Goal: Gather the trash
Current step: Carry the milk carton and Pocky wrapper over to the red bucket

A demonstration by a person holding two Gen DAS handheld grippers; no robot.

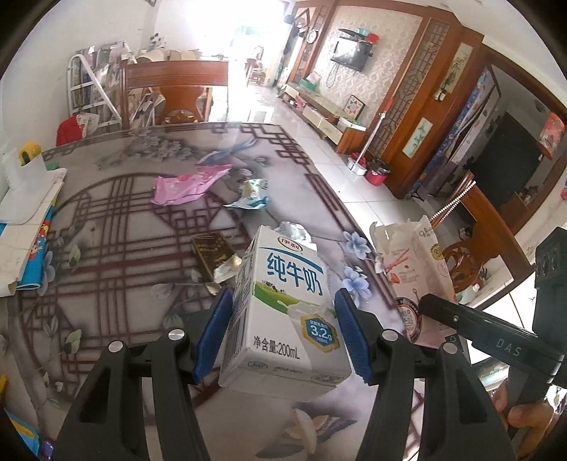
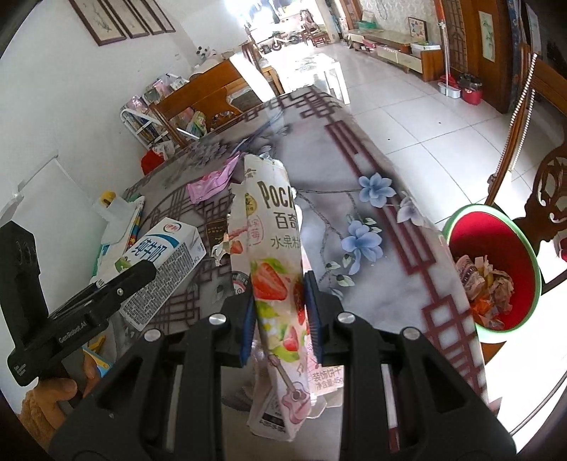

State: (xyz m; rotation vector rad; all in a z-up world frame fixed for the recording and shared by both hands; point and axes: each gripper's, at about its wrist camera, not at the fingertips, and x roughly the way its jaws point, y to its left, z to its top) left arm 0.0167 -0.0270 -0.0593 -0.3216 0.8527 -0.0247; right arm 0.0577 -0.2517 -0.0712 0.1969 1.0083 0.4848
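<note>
Left tongs (image 1: pixel 283 315) pinching milk carton (image 1: pixel 283 305), lifted above bench (image 1: pixel 124 220). Right tongs (image 2: pixel 280 315) pressed tight on flattened strawberry biscuit box (image 2: pixel 273 283). Red trash bin (image 2: pixel 496 248) right of right tongs, beside bench edge. Pink wrapper (image 1: pixel 184 186) ahead of left tongs.

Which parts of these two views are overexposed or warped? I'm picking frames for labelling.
Left wrist view: the far doorway is blown out white and the table edge bows; the milk carton stays sharp. Right wrist view: glare whitens the floor, yet the Pocky box reads clearly.
</note>
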